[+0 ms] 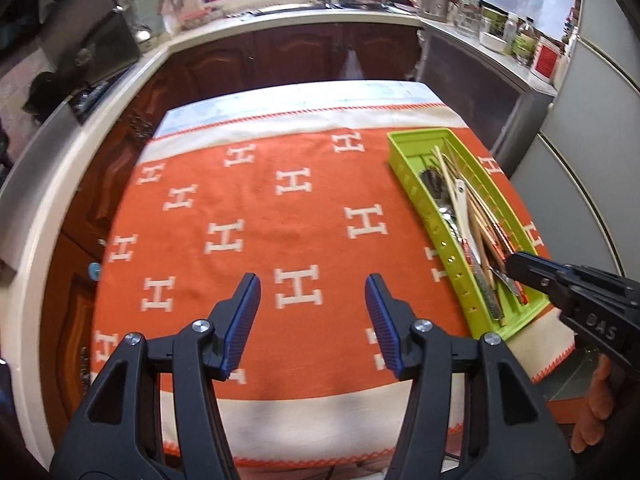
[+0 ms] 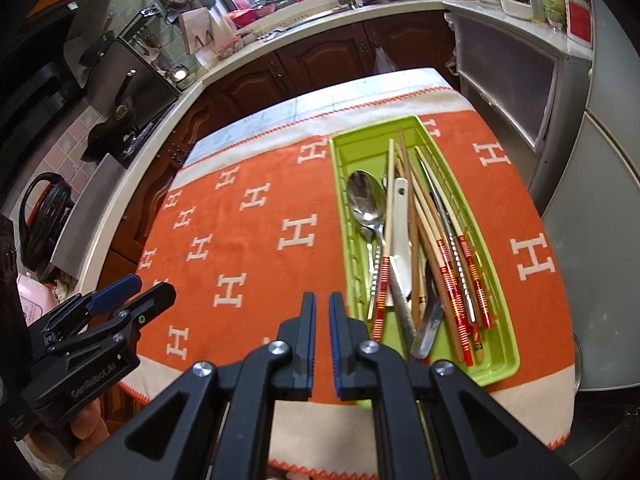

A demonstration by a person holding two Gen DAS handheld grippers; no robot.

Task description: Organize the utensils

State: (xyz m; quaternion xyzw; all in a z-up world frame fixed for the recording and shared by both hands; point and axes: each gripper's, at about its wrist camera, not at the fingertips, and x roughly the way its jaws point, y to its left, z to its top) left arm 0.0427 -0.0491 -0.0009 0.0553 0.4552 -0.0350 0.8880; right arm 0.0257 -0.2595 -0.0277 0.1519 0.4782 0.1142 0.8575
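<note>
In right wrist view only: metal spoon [image 2: 365,196] in green tray [image 2: 505,354].

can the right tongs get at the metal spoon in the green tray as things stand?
Probably yes. The right tongs hang just beside the green tray, and the spoon lies along its left side with its bowl uncovered. But the jaws are nearly shut and must open first, and chopsticks crowd its handle.

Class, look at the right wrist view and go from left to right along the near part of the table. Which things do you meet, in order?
left gripper → right gripper → green tray, with the utensils lying in it. All three sit over the orange cloth.
</note>
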